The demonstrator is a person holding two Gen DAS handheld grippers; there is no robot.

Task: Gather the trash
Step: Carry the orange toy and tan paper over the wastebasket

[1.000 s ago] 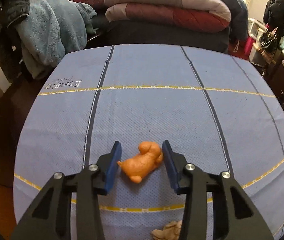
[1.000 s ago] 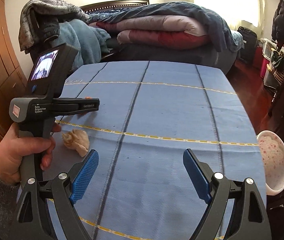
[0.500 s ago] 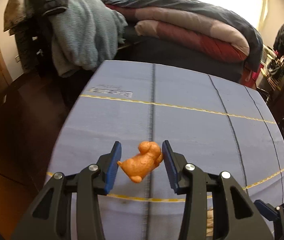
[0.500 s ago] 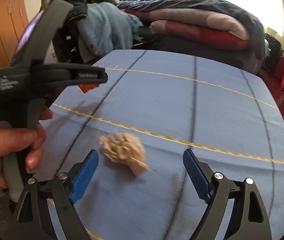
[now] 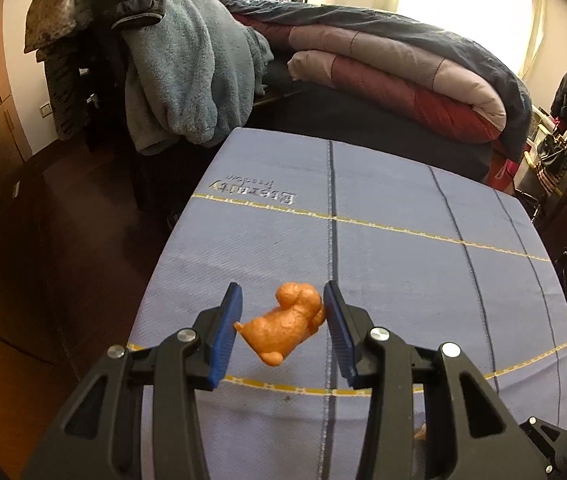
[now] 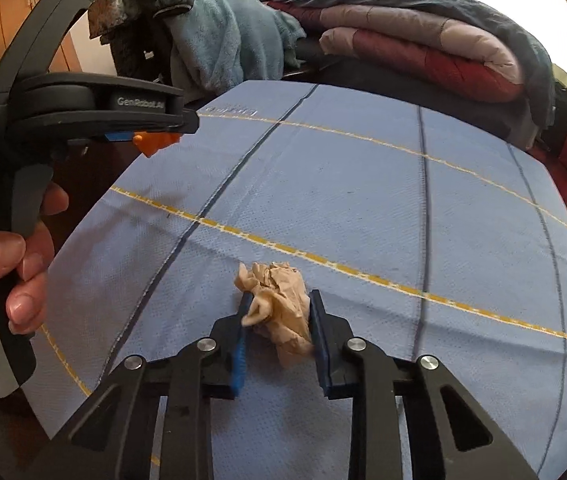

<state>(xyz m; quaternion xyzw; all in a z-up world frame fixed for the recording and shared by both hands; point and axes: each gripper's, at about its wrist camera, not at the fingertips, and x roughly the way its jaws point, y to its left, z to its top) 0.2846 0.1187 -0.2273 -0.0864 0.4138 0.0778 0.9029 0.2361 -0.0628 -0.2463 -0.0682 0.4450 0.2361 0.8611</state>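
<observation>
Both tools loaded: left tool [image 5: 282, 322] grips orange figurine [image 5: 285, 322], right tool [image 6: 279, 316] crumpled paper [image 6: 279, 300].

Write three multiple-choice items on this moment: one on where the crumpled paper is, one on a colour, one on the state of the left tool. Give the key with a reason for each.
1. Where is the crumpled paper?
A. Between the right tool's pads
B. On the folded quilt
C. On the floor

2. What colour is the toy dog in the left tool?
A. Green
B. Orange
C. White

3. What is the state of the left tool?
A. Wide open and empty
B. Lying on the blue cloth
C. Shut on the toy dog, held above the blue cloth

Key: 1 A, the paper sits squeezed between the two blue pads in the right wrist view. 2 B, the dog is plainly orange in both views. 3 C, both pads touch the dog, and the right wrist view shows it clear of the cloth.
</observation>
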